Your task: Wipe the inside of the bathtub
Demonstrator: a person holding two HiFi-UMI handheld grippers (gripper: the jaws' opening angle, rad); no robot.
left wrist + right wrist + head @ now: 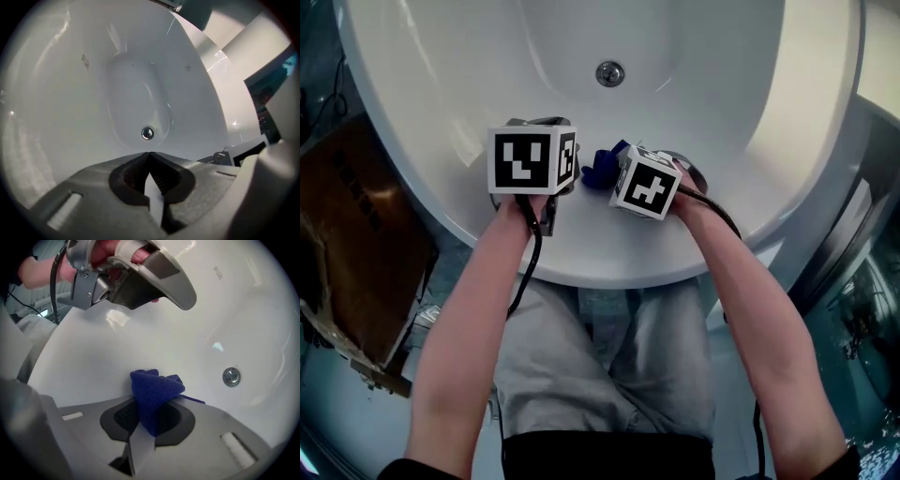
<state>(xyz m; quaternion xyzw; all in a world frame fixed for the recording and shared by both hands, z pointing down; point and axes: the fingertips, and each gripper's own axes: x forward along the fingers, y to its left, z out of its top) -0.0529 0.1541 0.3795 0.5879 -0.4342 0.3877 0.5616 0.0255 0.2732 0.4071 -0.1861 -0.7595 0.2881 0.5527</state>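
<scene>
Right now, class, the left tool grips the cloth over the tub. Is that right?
No. The right tool grips the cloth over the tub, as the right gripper view shows. The left tool is shut on nothing.

Glossy white bathtub; bunched blue cloth over its near slope

Brown cardboard at left; dark glossy floor at right.
</scene>
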